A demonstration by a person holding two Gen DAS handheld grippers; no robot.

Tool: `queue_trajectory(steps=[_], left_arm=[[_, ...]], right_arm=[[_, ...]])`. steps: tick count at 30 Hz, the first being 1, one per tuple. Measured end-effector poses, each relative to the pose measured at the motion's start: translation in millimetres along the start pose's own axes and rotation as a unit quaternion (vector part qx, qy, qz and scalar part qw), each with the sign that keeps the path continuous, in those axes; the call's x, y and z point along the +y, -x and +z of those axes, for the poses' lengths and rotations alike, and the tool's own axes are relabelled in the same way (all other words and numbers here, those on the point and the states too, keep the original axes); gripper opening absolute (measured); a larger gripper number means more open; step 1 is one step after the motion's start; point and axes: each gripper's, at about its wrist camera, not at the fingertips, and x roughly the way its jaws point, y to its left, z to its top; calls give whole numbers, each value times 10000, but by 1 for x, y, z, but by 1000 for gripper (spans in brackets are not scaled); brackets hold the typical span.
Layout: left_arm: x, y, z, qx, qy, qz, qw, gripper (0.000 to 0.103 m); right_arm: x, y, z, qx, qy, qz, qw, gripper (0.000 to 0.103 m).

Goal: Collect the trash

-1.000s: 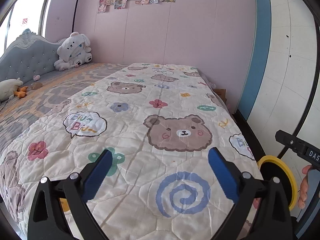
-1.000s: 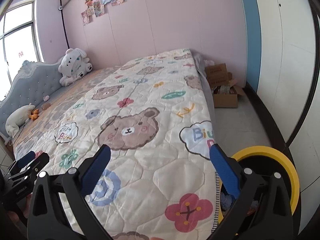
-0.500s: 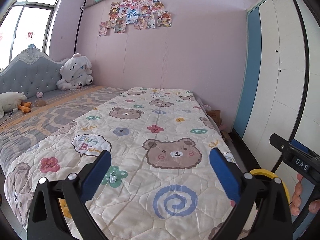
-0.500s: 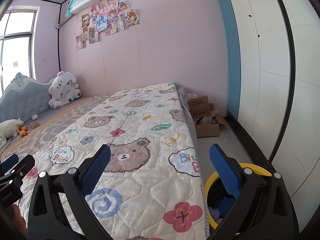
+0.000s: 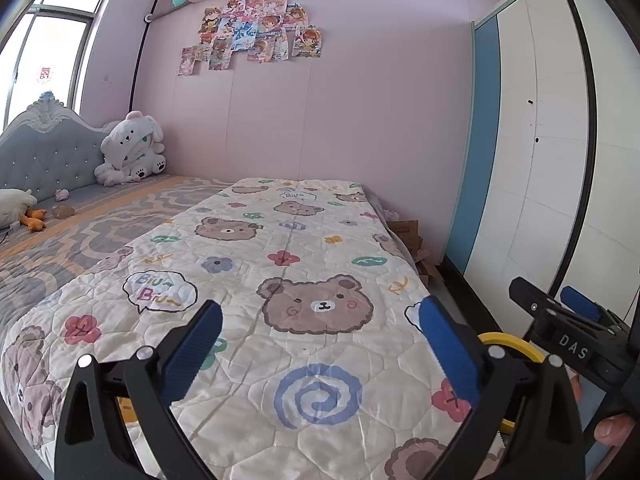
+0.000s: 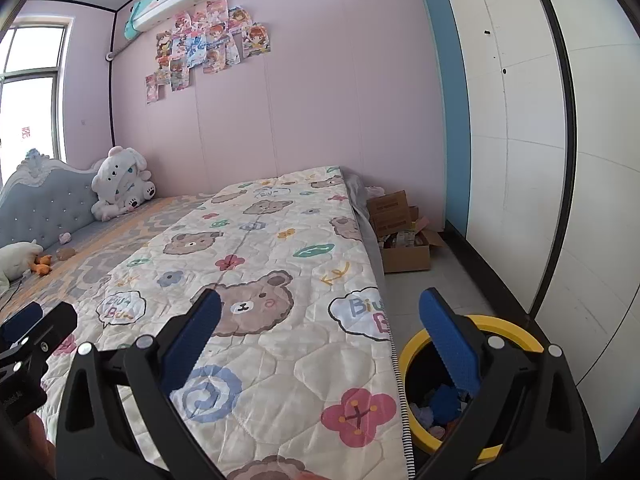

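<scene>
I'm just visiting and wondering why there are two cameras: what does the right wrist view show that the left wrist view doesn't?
Only the right view looks into the yellow-rimmed black trash bin, showing crumpled scraps inside, and shows the open brown cardboard box fully. Only the left view shows the right gripper from the side, marked DAS. Both share the bear-print quilt, the white plush bear and the wall posters. Both grippers are open and empty, including the left gripper.

Left gripper [image 5: 320, 344] fingers spread, empty; right gripper [image 6: 320, 336] likewise.
</scene>
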Motion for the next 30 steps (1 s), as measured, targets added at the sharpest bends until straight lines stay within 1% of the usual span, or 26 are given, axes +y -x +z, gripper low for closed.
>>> queue_trajectory(steps=[30], left_arm=[[-8, 2, 3, -21, -55, -33, 10000, 95]], right_arm=[[-6, 1, 1, 18, -149, -99, 9998, 95]])
